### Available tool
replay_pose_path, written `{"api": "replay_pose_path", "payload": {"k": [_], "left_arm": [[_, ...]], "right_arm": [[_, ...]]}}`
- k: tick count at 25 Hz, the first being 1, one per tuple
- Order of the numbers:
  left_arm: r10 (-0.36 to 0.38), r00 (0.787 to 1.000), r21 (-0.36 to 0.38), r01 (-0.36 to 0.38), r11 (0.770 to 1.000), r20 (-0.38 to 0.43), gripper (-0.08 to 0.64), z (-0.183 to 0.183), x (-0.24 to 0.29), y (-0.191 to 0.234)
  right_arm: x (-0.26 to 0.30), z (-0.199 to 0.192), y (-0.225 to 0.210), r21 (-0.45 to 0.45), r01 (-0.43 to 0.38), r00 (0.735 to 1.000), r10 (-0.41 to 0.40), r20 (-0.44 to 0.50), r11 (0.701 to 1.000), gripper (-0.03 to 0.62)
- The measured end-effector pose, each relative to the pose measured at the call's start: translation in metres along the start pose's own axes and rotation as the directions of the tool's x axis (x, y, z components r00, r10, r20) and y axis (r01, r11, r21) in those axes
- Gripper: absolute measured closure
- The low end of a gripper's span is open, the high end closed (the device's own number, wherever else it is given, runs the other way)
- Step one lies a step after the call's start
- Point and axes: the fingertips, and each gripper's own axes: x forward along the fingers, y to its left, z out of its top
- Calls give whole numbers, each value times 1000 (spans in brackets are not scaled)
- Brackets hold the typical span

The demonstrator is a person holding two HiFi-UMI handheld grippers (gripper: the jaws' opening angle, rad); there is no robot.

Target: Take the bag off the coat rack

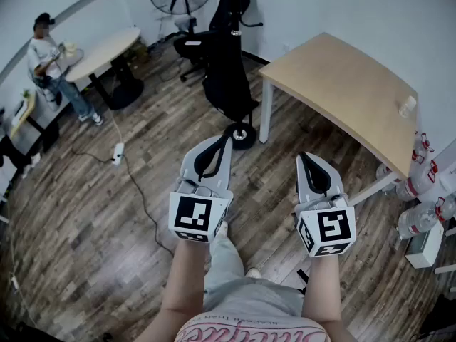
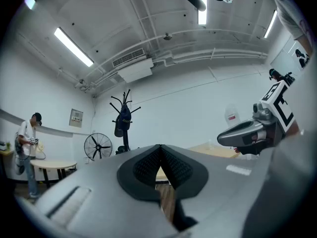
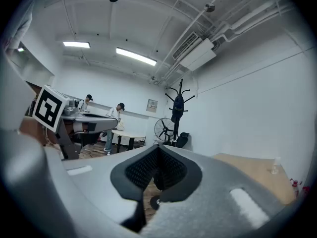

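Holding out level over the wooden floor (image 1: 107, 212), both grippers carry nothing; the left gripper (image 1: 216, 142) has its fingers (image 2: 146, 165) pressed together at the tips, with nothing between them; the right gripper (image 1: 311, 159) is the same, its fingers (image 3: 142, 169) fully closed and empty. The bag (image 2: 123, 120), dark, hangs on the coat rack (image 2: 125, 101) by the far wall, well apart from both grippers; a fan (image 2: 97, 147) stands just beside the rack; in the head view a light wooden counter (image 1: 342, 84) stands to the rack's right. The head view cuts off the rack's top at the frame edge; which hook bears the bag cannot be made out.
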Motion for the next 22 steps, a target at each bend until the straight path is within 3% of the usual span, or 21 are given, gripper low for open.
{"api": "replay_pose_path", "payload": {"k": [8,14,22], "left_arm": [[-2,999,25,1,1000,42,546,2,25,30],[-9,1000,29,8,1000,28,546,-4,51,69],[-28,1000,14,28,999,-6,546,-33,91,128]], "right_arm": [[38,0,-1,-11,1,1000,-1,-5,1000,591],[81,15,0,162,-46,996,33,85,986,591],[159,6,9,77,-6,1000,5,12,997,591]]}}
